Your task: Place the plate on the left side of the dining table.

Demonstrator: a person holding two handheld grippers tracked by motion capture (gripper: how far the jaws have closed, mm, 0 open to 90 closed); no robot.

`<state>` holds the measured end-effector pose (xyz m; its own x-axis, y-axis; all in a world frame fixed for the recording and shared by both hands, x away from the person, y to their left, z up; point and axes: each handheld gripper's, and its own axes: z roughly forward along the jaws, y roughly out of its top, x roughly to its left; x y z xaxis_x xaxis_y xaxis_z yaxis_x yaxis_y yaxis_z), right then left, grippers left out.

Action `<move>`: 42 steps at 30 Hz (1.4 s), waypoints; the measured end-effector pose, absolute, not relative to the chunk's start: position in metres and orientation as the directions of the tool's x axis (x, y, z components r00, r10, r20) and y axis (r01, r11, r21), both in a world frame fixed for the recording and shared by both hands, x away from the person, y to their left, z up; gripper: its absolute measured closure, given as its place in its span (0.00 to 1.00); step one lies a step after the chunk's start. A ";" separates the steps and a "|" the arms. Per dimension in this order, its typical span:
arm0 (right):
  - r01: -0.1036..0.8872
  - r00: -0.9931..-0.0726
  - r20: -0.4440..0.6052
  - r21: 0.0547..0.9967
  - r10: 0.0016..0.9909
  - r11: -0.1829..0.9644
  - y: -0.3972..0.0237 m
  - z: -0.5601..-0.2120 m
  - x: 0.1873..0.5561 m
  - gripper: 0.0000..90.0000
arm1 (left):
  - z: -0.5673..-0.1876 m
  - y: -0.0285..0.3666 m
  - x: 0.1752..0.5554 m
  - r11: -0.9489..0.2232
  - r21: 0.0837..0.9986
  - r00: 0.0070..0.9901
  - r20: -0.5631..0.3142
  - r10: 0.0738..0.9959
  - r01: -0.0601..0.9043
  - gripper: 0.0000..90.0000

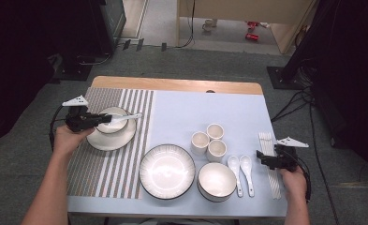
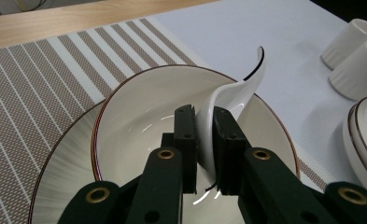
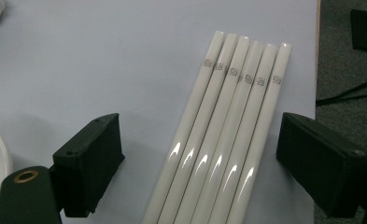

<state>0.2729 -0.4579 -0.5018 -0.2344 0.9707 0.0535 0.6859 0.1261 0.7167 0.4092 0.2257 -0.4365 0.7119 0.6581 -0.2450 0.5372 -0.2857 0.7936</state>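
a: where's the left gripper (image 1: 107, 118) right now?

b: over the small bowl (image 1: 103, 126) on the striped placemat (image 1: 85, 164), at the far left of the table. its jaws are clenched on a white ceramic spoon (image 1: 125, 117). in the left gripper view the two black pads press the spoon's (image 2: 228, 100) handle from both sides, and the spoon arches up and out past the bowl's (image 2: 134, 112) far rim.

a: is the spoon resting in the bowl?

b: its lower end dips inside the bowl behind the jaws; whether it touches the bottom i cannot tell. the bowl itself sits on a white plate (image 1: 99, 142) with a ribbed edge.

a: and the right gripper (image 1: 261, 158)?

b: released. in the right gripper view its jaws stand wide apart, one on either side of the bundle of white chopsticks (image 3: 228, 135), touching none of them. six chopsticks lie side by side on the pale blue cloth (image 3: 102, 60), near the table's right edge.

a: what else is laid out?

b: a large plate (image 1: 167, 170) with a dark rim near the front middle, a second bowl (image 1: 217, 181) just right of it, three white cups (image 1: 208, 139) grouped behind that bowl, and two more white spoons (image 1: 241, 172) lying side by side between the bowl and the chopsticks (image 1: 269, 164).
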 end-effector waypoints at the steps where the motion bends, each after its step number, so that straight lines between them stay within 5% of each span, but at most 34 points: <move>1: 0.686 -0.234 0.052 0.716 0.971 0.127 -0.458 -0.502 0.273 0.16 | -0.437 0.226 0.409 -0.288 0.792 0.711 -0.245 0.659 0.539 0.92; 35: 0.687 -0.240 0.036 0.713 0.970 0.143 -0.456 -0.502 0.273 0.15 | -0.453 0.209 0.409 -0.407 0.723 0.718 -0.175 0.673 0.558 0.91; 42: 0.686 -0.240 0.034 0.713 0.970 0.145 -0.456 -0.502 0.273 0.15 | -0.453 0.207 0.408 -0.418 0.720 0.719 -0.161 0.676 0.554 0.84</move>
<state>0.2732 -0.4557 -0.5022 -0.2405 0.9701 0.0335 0.6861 0.1455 0.7128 0.4078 0.2069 -0.4530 0.7190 0.6762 -0.1606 0.5538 -0.4178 0.7202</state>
